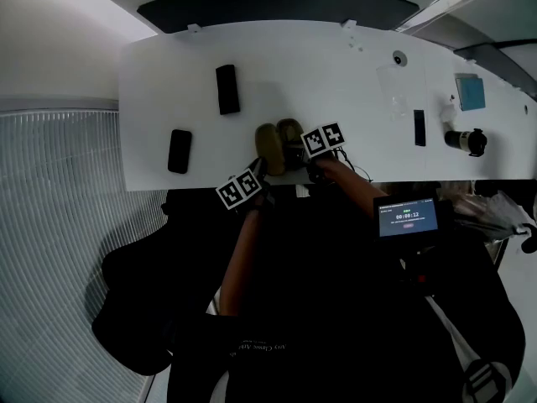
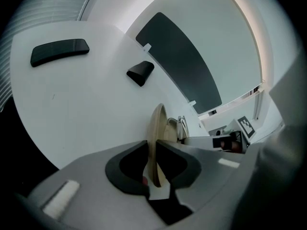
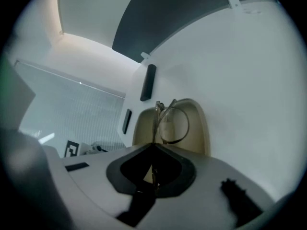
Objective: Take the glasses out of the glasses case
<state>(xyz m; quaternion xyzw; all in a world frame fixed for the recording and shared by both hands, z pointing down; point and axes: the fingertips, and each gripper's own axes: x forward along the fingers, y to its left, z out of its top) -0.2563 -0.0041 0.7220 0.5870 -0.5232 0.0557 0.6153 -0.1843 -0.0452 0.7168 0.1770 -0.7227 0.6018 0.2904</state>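
A tan glasses case (image 1: 270, 145) lies open near the white table's (image 1: 336, 74) front edge. My left gripper (image 1: 259, 169) is shut on one half of the case (image 2: 157, 128), which stands edge-on between its jaws (image 2: 154, 153). My right gripper (image 1: 303, 154) comes in from the right and is shut on the thin wire frame of the glasses (image 3: 171, 124). The lenses stand upright over the case's hollow (image 3: 192, 128), with the frame running back into the right gripper (image 3: 154, 169). In the left gripper view the glasses (image 2: 181, 126) show just behind the case.
Two black cases (image 1: 227, 89) (image 1: 179, 150) lie on the table's left part. At the right are a clear bag (image 1: 394, 86), a black bar (image 1: 419, 128), a blue pad (image 1: 471, 91) and a black cylinder (image 1: 466, 141). A small timer screen (image 1: 407, 217) hangs below the table edge.
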